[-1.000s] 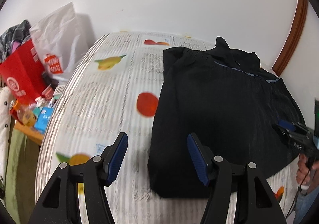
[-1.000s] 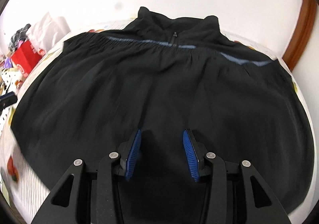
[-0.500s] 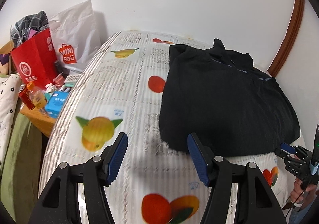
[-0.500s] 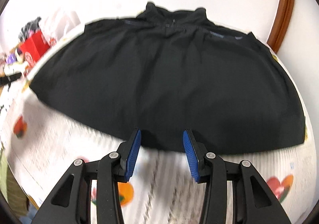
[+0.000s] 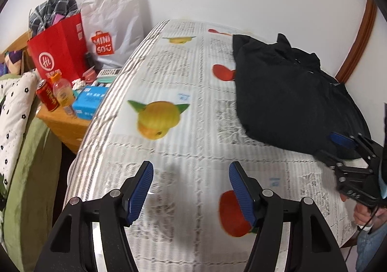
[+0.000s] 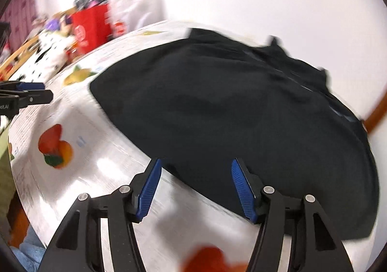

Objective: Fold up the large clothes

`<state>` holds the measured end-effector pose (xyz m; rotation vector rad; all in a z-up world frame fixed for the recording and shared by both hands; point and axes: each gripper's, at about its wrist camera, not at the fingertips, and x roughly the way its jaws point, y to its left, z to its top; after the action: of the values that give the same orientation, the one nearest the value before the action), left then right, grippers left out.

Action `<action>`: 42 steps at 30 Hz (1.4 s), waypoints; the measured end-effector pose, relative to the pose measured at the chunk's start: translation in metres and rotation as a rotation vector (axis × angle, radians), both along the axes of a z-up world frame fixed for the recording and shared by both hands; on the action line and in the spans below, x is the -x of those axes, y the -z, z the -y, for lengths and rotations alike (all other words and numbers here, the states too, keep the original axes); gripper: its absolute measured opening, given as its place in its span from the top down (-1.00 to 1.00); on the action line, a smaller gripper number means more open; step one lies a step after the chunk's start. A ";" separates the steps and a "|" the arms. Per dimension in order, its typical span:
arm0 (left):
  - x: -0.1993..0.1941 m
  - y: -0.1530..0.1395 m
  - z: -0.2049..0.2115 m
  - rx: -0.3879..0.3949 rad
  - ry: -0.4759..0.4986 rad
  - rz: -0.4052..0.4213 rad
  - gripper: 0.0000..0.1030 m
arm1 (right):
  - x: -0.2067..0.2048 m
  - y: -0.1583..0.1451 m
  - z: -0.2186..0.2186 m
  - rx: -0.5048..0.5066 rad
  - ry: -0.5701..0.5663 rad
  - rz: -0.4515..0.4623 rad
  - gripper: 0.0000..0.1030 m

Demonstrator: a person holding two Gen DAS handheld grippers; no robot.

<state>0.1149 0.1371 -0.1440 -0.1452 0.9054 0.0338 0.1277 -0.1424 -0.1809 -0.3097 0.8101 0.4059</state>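
Observation:
A black jacket (image 5: pixel 290 98) lies folded on the fruit-print bed cover (image 5: pixel 193 127), collar toward the wall. My left gripper (image 5: pixel 191 168) hangs over bare cover to the left of the jacket, jaws opening, nothing between them. In the right wrist view the jacket (image 6: pixel 229 114) fills the middle. My right gripper (image 6: pixel 197 165) hovers at its near hem, jaws opening, pads not pressing on the cloth. The right gripper (image 5: pixel 331 148) also shows at the right edge of the left wrist view, and the left gripper (image 6: pixel 36 90) shows at the left edge of the right wrist view.
Left of the bed, a wooden bedside table (image 5: pixel 63 124) carries a red paper bag (image 5: pixel 58 54), a white shopping bag (image 5: pixel 116 25), a bottle (image 5: pixel 63 91), a can (image 5: pixel 47 98) and a blue box (image 5: pixel 89 101). A person's hand (image 5: pixel 362 214) holds the right gripper. A white wall stands behind the bed.
Both grippers have drawn back from the jacket toward the bed's near edge. The right gripper's jaws have widened and it has rolled, now at the hem instead of over the cloth.

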 end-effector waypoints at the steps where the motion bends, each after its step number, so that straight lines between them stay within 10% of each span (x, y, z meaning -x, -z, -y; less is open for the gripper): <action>1: 0.000 0.001 -0.004 0.005 -0.005 -0.002 -0.22 | -0.005 0.003 -0.017 0.013 -0.030 -0.005 -0.16; 15: -0.004 0.016 -0.022 0.075 0.020 0.001 -0.25 | -0.041 0.007 -0.127 0.080 -0.203 0.023 -0.22; 20: -0.006 0.017 -0.026 0.077 0.017 0.003 -0.25 | -0.057 0.005 -0.134 0.074 -0.161 0.033 0.66; 26: -0.010 0.013 -0.019 0.080 0.012 0.010 -0.25 | -0.056 -0.021 -0.134 -0.034 -0.170 0.053 0.84; 35: -0.020 -0.013 0.021 0.068 0.081 0.072 -0.25 | -0.052 -0.104 -0.001 -0.385 0.058 0.221 0.86; 42: -0.032 -0.024 0.074 0.060 0.188 0.100 -0.25 | -0.054 -0.087 0.125 -0.492 0.337 0.194 0.85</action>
<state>0.1470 0.0629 -0.1199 -0.1162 0.8171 -0.1742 0.1818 -0.2671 -0.0935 0.2421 0.5363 0.2419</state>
